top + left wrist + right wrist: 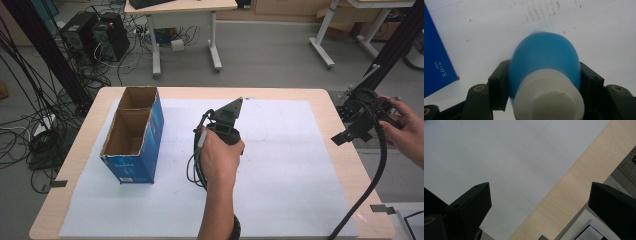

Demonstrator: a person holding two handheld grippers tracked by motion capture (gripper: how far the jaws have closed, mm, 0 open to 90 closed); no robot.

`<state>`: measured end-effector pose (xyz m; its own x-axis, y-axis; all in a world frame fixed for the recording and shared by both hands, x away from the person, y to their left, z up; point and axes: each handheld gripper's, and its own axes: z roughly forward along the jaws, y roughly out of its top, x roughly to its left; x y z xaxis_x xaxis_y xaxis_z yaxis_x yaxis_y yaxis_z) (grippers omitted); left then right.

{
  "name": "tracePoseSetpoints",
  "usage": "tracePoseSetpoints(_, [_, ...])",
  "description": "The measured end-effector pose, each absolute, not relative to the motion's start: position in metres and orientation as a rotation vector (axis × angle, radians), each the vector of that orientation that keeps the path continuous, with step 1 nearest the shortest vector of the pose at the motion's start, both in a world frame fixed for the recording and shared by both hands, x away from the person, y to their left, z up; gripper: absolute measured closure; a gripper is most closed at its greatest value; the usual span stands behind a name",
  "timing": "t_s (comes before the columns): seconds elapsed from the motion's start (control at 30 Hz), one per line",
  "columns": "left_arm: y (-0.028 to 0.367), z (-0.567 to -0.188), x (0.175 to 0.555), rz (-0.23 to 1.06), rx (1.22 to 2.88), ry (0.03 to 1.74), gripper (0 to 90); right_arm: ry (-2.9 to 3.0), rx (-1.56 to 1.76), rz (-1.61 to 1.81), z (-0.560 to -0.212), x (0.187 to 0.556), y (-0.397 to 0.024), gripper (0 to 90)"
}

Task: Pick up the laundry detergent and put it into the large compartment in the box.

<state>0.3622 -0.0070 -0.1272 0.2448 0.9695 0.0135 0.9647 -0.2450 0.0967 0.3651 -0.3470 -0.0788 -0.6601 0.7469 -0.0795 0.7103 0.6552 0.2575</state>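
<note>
A blue, bulb-shaped object with a white cap end [544,62] sits between the jaws of my left gripper [545,75], which is shut on it just above the white paper. From above, a hand holds the left gripper [227,120] at the middle of the table, and hand and gripper hide the object. An open blue cardboard box [131,135] stands to its left, and its blue side [435,57] is close by in the left gripper view. My right gripper [540,192] is open and holds nothing. It hovers at the table's right edge [352,130].
A large white paper sheet [280,160] covers most of the wooden table [345,160]. The box has two open compartments. A black cable [372,185] trails from the right gripper over the right edge. Desks, computers and cables stand on the floor behind.
</note>
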Motion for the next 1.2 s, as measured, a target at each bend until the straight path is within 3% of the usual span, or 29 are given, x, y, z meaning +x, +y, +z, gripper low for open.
tracePoseSetpoints(0.63, [0.018, -0.035, 0.335, 0.187, 2.36, 1.899, 38.2, 2.713, 1.206, 0.283, -0.071, 0.365, -0.337, 4.5])
tracePoseSetpoints(1.2, [0.069, 0.035, 0.332, 0.264, 2.234, 1.964, 38.2, 2.739, 1.196, 0.29, -0.056, 0.377, -0.324, 4.4])
